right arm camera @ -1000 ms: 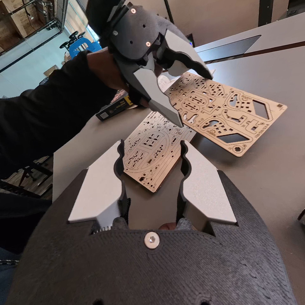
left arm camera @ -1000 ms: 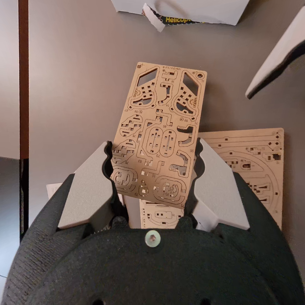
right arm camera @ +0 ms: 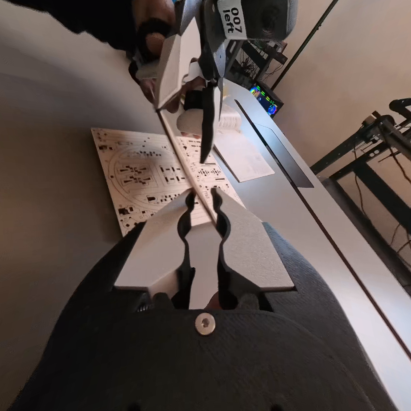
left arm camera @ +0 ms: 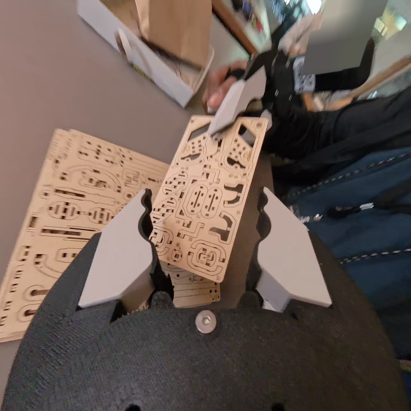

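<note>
A small laser-cut wooden sheet (left arm camera: 200, 222) is tilted up above a stack of larger wooden sheets (left arm camera: 77, 200) on the grey table (left arm camera: 66, 89). My left gripper (left arm camera: 205, 191) is open. The sheet's near end lies between its jaws, against the left finger (left arm camera: 124, 240) and clear of the right one. My right gripper (left arm camera: 240, 124) holds the sheet's far end. In the right wrist view the sheet (right arm camera: 175, 144) shows edge-on, and my right gripper (right arm camera: 202, 191) is closed narrowly on it. The left gripper (right arm camera: 180, 135) is open beyond, above the stack (right arm camera: 138, 169).
An open white cardboard box (left arm camera: 169, 73) with wooden sheets in it stands at the back of the table. A white paper booklet (right arm camera: 242, 160) lies beside the stack. The table edge and a person's legs in jeans (left arm camera: 355, 178) are at the right. Black metal frames (right arm camera: 367, 155) stand past the table. About 6 centimetres separates my left fingertips from my right. The left tips stand about 8 centimetres off the stack (right arm camera: 138, 169).
My left gripper opened and no longer clamps the small sheet's sides. My right gripper moved in and closed on the sheet's far end. The sheet now stands more on edge.
</note>
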